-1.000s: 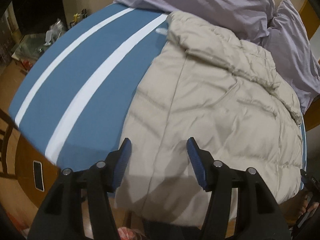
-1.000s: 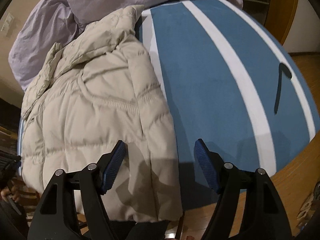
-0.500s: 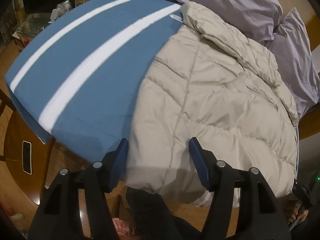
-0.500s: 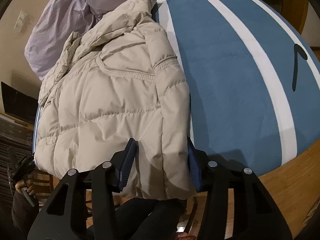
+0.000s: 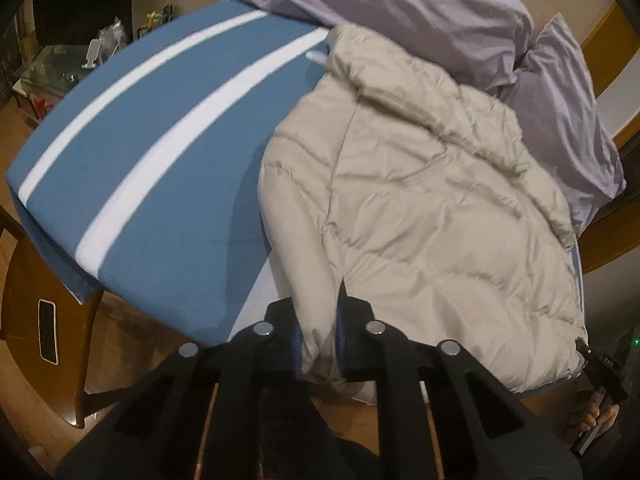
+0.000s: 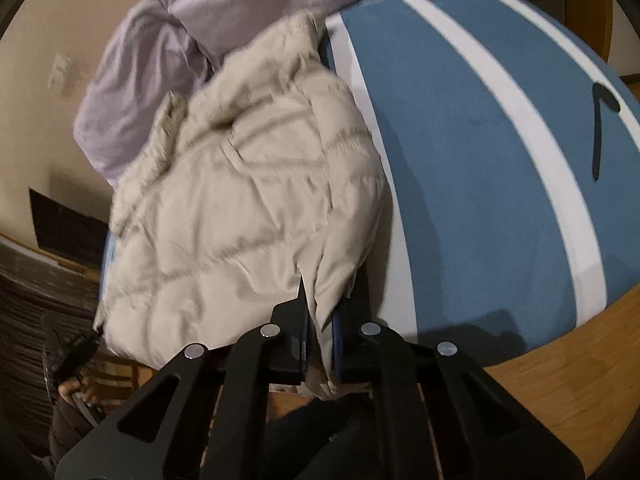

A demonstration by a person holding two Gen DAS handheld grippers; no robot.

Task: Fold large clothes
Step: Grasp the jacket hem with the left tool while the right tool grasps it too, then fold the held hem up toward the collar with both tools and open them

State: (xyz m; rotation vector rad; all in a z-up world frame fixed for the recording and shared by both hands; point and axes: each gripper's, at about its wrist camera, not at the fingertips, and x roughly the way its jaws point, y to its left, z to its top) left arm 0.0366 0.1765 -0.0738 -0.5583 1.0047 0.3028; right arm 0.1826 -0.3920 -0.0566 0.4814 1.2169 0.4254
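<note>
A beige quilted puffer jacket (image 5: 432, 208) lies on a bed with a blue cover with white stripes (image 5: 152, 152), its collar toward the pillows. My left gripper (image 5: 318, 340) is shut on the jacket's near hem corner, fabric bunched between the blue pads. In the right wrist view the same jacket (image 6: 240, 208) spreads to the left, and my right gripper (image 6: 320, 340) is shut on the other near hem corner. Both pinched corners are lifted a little off the bed edge (image 6: 460, 320).
Lilac pillows (image 5: 400, 4) and bedding (image 6: 152, 92) are piled behind the jacket. A wooden bed frame (image 6: 560, 380) borders the mattress. A dark strap-like object (image 6: 598, 128) lies on the blue cover at right. A wooden chair with a phone (image 5: 48, 330) stands left.
Both grippers went from open around the jacket's near hem to shut on it. The pinched corners have been drawn up and toward the cameras, and the jacket has wrinkled.
</note>
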